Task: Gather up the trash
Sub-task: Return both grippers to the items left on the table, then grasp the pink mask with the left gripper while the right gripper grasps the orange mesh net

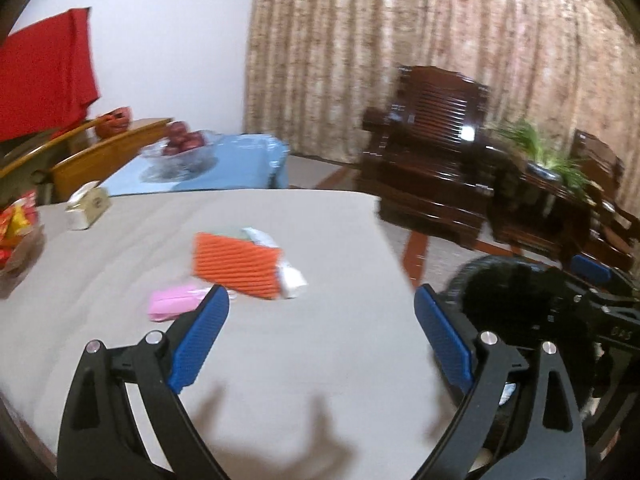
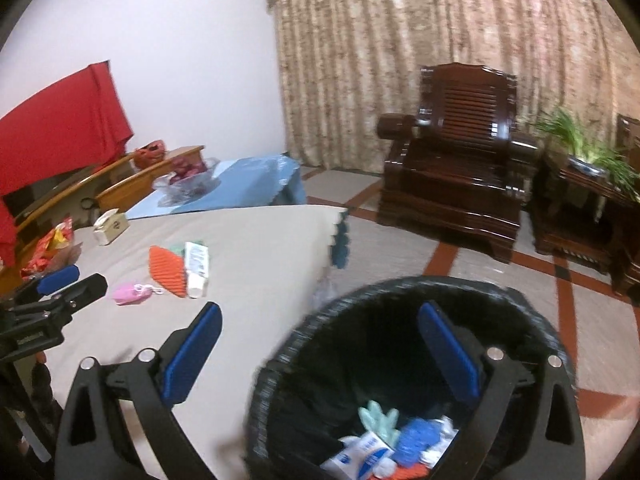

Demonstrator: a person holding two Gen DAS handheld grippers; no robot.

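On the grey-clothed table (image 1: pixel 280 352) lie an orange ribbed pouch (image 1: pixel 236 264), a white tube-like packet (image 1: pixel 294 280) beside it and a pink wrapper (image 1: pixel 172 302). They also show in the right wrist view: the pouch (image 2: pixel 166 268), the packet (image 2: pixel 197 262), the wrapper (image 2: pixel 128 292). My left gripper (image 1: pixel 320 304) is open and empty, just short of them. My right gripper (image 2: pixel 320 316) is open and empty above the black-lined trash bin (image 2: pixel 400 300), which holds several discarded items (image 2: pixel 384 444). The bin also shows in the left wrist view (image 1: pixel 504 292).
A tissue box (image 1: pixel 86 208) and a red snack bag (image 1: pixel 16 228) sit at the table's far left. Behind is a blue-covered table with a glass fruit bowl (image 1: pixel 180 152). A dark wooden armchair (image 2: pixel 460 160) and a plant stand (image 2: pixel 584 184) stand on the tiled floor.
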